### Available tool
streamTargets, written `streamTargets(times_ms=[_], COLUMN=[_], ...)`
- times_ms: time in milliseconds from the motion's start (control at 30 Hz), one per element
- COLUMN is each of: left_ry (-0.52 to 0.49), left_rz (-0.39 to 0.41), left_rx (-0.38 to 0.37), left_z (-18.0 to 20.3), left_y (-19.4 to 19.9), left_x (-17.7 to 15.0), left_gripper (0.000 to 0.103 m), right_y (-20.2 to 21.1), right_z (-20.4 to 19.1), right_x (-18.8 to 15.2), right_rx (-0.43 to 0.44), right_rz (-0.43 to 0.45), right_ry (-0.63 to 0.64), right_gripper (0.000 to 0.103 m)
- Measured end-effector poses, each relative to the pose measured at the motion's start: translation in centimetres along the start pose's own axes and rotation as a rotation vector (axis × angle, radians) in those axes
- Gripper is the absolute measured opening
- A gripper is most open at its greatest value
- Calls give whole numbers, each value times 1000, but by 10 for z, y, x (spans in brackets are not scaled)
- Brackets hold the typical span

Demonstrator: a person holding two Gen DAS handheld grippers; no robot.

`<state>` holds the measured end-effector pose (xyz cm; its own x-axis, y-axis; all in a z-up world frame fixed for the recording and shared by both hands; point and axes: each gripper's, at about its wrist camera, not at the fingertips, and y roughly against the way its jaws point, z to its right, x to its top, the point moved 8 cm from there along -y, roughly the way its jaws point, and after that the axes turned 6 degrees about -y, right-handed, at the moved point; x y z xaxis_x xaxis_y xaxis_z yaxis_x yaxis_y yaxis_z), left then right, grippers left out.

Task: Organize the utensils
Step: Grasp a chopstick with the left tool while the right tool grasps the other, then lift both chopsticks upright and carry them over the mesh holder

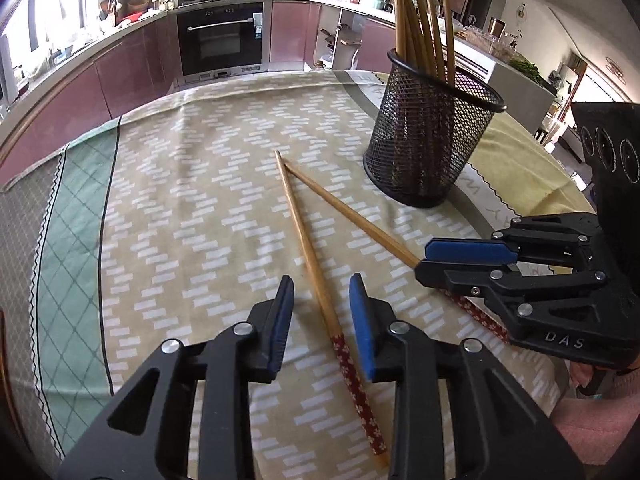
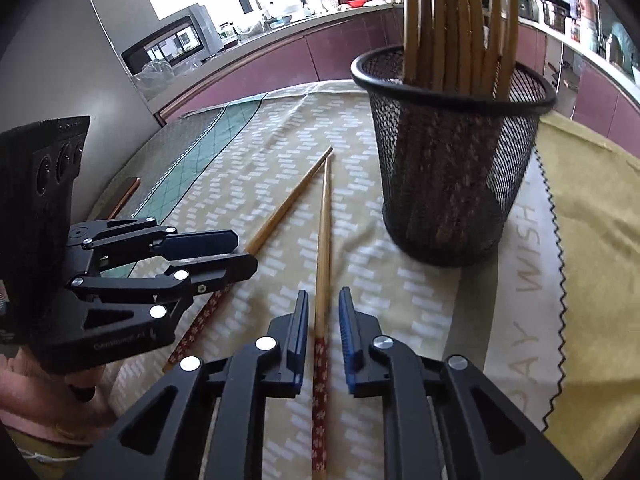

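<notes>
Two wooden chopsticks with red flowered handles lie on the tablecloth, tips meeting in a V. My left gripper (image 1: 321, 297) is open and straddles one chopstick (image 1: 308, 248) near its handle. My right gripper (image 2: 323, 308) is open, its fingers on either side of the other chopstick (image 2: 322, 240). In the left wrist view the right gripper (image 1: 424, 260) sits over that chopstick (image 1: 352, 216). A black mesh holder (image 1: 428, 136) with several chopsticks upright in it stands just beyond; it also shows in the right wrist view (image 2: 452, 160).
The table wears a patterned beige cloth (image 1: 200, 200) with a green band at left and a yellow cloth (image 2: 600, 220) at right. Kitchen counters and an oven (image 1: 222, 40) stand behind the table. The left gripper (image 2: 240, 256) also shows in the right wrist view.
</notes>
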<state>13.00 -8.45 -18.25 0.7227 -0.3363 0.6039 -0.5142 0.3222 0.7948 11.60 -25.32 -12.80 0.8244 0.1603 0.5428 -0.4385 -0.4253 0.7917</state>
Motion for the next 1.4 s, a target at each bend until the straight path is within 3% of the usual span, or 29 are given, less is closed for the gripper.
streamTargets(times_ms=[267, 467, 733, 1067, 1400], left_ry=[6, 14, 59, 73, 83], left_rz=[-12, -7, 7, 63, 110], left_rx=[18, 33, 38, 23, -5], left_z=[-11, -12, -16, -17, -12], left_y=[-16, -23, -23, 7, 31], left_x=[17, 25, 26, 25, 28], left_gripper=[22, 11, 8, 8, 8], right_y=[-19, -19, -12, 16, 34], right_z=[-5, 0, 5, -5, -14], right_x=[18, 20, 18, 22, 29], right_rx=[-45, -55, 5, 113, 166], right_rz=[14, 26, 34, 95, 131], right_ry=[55, 46, -13, -27, -38], right_gripper=[20, 8, 6, 6, 6])
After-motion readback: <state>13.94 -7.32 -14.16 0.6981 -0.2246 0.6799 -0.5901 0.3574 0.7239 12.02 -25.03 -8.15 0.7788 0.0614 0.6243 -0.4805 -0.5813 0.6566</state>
